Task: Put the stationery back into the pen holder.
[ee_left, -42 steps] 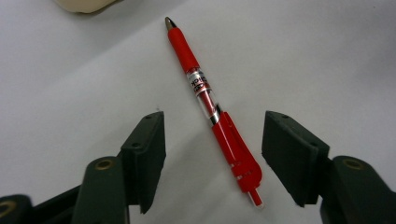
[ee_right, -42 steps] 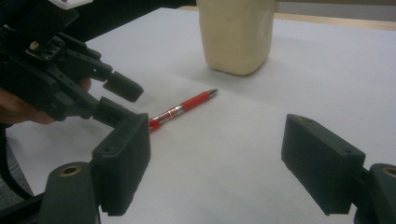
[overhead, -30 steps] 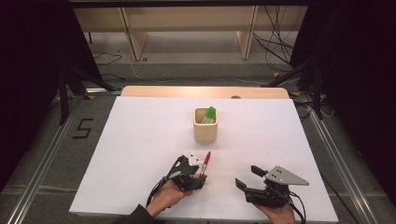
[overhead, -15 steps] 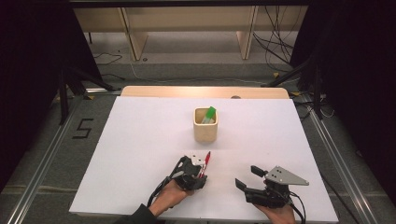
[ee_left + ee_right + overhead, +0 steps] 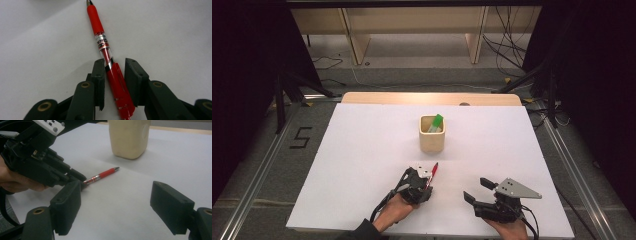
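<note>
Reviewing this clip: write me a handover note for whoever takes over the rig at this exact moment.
Left gripper: fingers have just been closing around the red pen, which lies flat on the white table. The left one looks to touch the barrel; a gap remains on the other side, so no firm grip yet.
Right gripper: open, holding nothing, resting low near the table's front edge.
Wooden cup: upright mid-table beyond the pen, with a green-capped marker in it.
Done: pen straddled.
Left: probably finish the grasp, lift the pen, and likely put it in the cup.
</note>
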Demonstrator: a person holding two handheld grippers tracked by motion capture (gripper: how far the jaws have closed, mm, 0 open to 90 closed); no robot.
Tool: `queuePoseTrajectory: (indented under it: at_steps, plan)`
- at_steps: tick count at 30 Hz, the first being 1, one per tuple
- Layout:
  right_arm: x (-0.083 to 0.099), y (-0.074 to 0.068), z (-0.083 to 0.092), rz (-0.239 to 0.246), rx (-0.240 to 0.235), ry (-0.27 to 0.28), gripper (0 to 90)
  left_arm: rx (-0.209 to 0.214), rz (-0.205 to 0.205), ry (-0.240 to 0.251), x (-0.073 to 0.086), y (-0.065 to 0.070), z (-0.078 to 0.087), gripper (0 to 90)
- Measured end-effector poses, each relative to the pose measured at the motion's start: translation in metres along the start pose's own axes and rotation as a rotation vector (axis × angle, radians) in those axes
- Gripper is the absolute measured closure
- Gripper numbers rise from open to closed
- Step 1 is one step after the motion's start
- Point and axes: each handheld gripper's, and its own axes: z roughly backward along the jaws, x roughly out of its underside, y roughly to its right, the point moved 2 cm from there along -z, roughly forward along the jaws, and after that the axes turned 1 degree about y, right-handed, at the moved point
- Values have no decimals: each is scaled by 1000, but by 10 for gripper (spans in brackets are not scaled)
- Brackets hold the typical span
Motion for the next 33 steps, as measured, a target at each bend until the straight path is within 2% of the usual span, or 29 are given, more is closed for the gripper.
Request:
queuePoseTrajectory:
  at_steps: [4,10,15,19,25,30,33]
  plan:
    - [0,0,0,-1,1,0,257,-7,12,-1,0,-1,0,746]
    - [0,0,-1,-6,1,-2,258,5,26,6,0,-3,0,762]
    - [0,1,0,-6,-1,-1,260,39,42,21,1,-7,1,765]
    - [0,1,0,-8,-2,-3,260,46,38,17,1,-10,1,766]
    - [0,1,-1,-11,-3,-2,261,65,53,36,0,-15,4,766]
    - [0,0,-2,-12,-6,0,263,89,64,66,-1,-16,9,766]
    - [0,-1,-4,-30,-26,-1,262,95,62,111,-2,-16,15,766]
